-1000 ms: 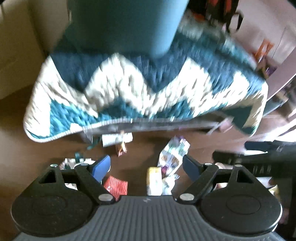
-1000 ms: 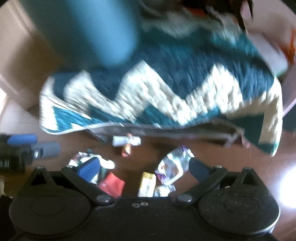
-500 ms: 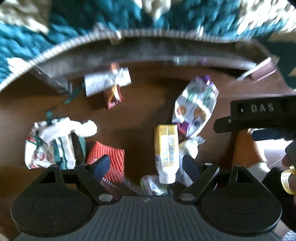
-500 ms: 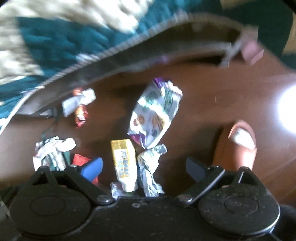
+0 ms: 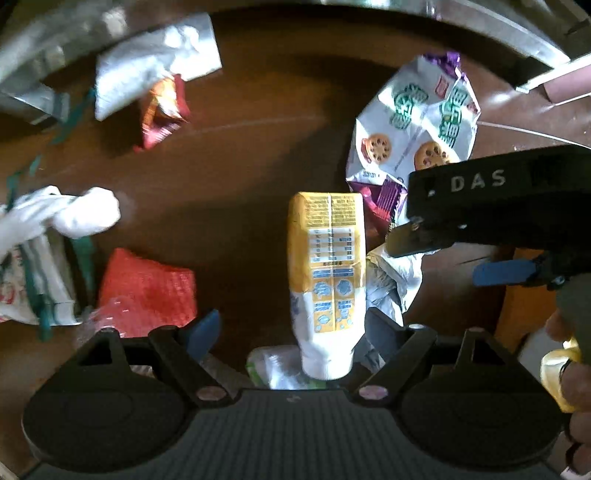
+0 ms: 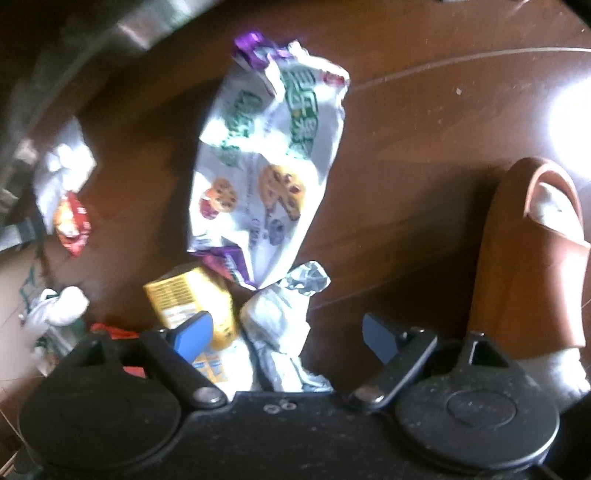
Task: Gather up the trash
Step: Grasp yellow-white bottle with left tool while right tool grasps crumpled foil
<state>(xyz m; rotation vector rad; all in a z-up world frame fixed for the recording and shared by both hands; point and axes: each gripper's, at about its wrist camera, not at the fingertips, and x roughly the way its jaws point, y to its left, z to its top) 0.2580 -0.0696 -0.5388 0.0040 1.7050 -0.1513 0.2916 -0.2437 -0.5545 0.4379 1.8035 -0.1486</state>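
Observation:
Trash lies scattered on a dark wooden floor (image 5: 240, 147). My left gripper (image 5: 291, 328) is open and low over a yellow and white pouch (image 5: 327, 273), whose lower end lies between the fingers. My right gripper (image 6: 284, 332) is open over a crumpled silver wrapper (image 6: 284, 325); it also shows in the left wrist view (image 5: 443, 254). A white cookie bag (image 6: 262, 177) lies just beyond. A red mesh piece (image 5: 147, 291), a white crumpled bag (image 5: 48, 254), a small red snack wrapper (image 5: 162, 114) and a white wrapper (image 5: 155, 59) lie to the left.
A grey metal frame edge (image 5: 498, 26) runs along the far side of the floor. A brown slipper on a foot (image 6: 532, 258) stands at the right of the right wrist view. A hand holds the right gripper's handle (image 5: 569, 332).
Both grippers have tilted down and dropped toward the floor. The patterned blanket and blue bin have left view. The trash now looks much larger and closer. Both grippers stay open.

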